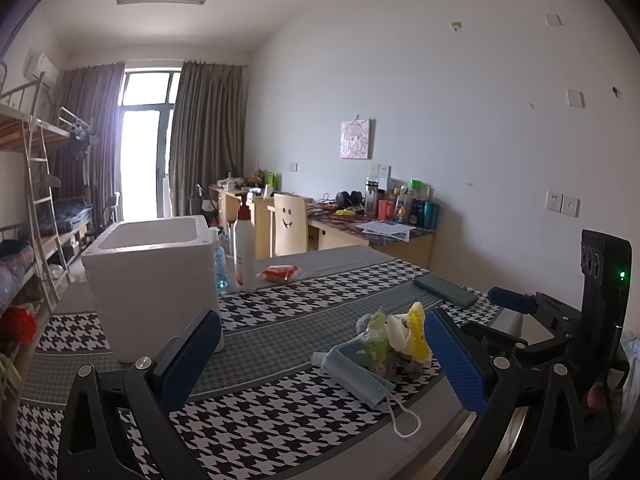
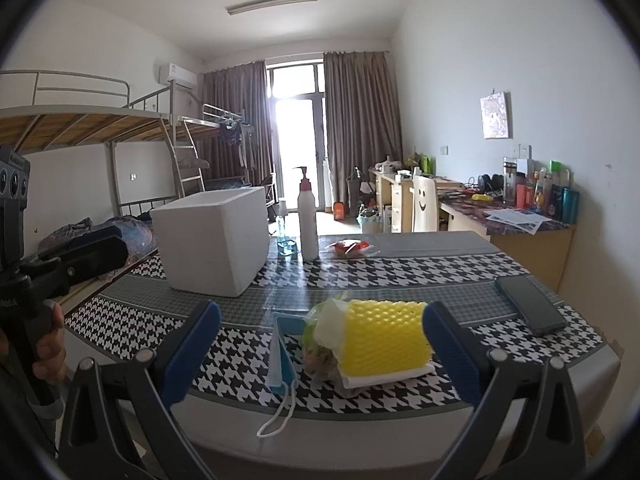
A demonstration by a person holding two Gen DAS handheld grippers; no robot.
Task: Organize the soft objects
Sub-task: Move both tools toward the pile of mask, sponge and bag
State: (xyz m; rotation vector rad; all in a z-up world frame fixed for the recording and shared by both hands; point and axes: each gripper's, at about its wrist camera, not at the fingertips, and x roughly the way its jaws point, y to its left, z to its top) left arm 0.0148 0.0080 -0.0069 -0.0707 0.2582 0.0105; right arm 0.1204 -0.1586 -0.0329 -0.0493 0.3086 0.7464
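Right wrist view: right gripper (image 2: pixel 320 344) hovers level, spread wide around yellow foam net (image 2: pixel 384 330) lying crosswise; left gripper (image 1: pixel 320 354) likewise open.

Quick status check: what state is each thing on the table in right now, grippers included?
Left gripper: open, empty.
Right gripper: open, empty, pile between its fingers.
Foam box: upright, lid off.
Yellow foam net: lying atop the pile.
Mask: flat, one loop over the table edge.
Pump bottle: upright.
Phone: flat, screen dark.
Red packet: lying flat.
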